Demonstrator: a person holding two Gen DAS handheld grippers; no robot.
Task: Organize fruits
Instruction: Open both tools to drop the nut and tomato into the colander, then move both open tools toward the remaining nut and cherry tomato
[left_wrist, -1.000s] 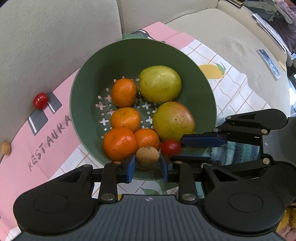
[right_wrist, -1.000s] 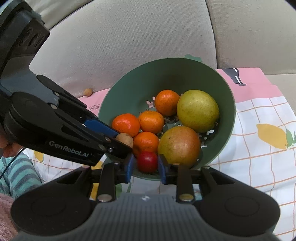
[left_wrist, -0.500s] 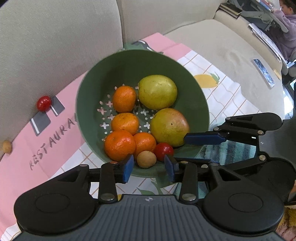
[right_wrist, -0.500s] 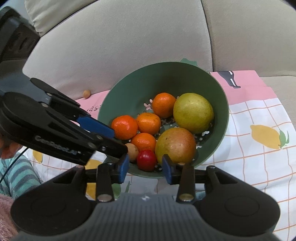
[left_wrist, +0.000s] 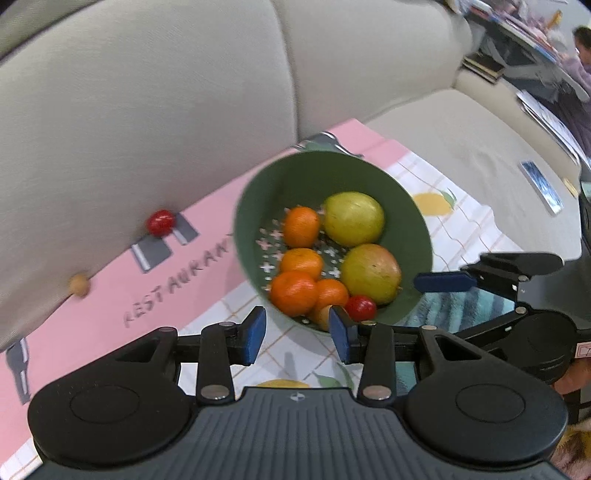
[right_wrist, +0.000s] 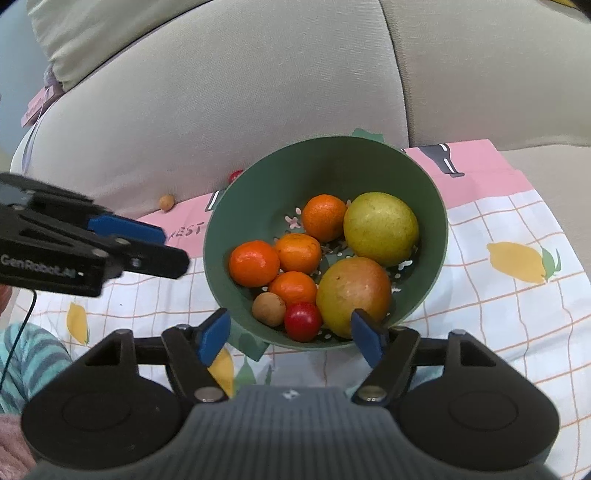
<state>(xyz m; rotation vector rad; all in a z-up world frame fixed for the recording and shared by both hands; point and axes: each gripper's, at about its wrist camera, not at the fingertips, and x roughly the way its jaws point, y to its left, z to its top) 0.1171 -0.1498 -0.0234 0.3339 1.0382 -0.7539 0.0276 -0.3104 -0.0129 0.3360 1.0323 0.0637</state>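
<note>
A green perforated bowl (left_wrist: 314, 177) (right_wrist: 314, 166) on the cloth holds several oranges, two large yellow-green fruits, a small brown fruit (right_wrist: 269, 308) and a red cherry tomato (right_wrist: 303, 320). My left gripper (left_wrist: 296, 332) hangs above the bowl's near rim, open and empty; the brown fruit is partly behind its right fingertip. My right gripper (right_wrist: 290, 334) is over the near rim with its jaws opening; the tomato lies free below them. A second red tomato (left_wrist: 160, 221) and a second brown fruit (left_wrist: 78, 285) lie against the sofa back.
The bowl stands on a pink and lemon-print cloth (right_wrist: 517, 295) spread over a beige sofa seat. The sofa's back cushions (right_wrist: 258, 92) rise behind it. A flat dark object (left_wrist: 539, 184) lies on the seat at right. A striped sleeve (right_wrist: 22, 354) is at lower left.
The left gripper let go of the brown fruit, the right let go of the red tomato; both now lie in the bowl. The left gripper drew back and up; the right opened wider.
</note>
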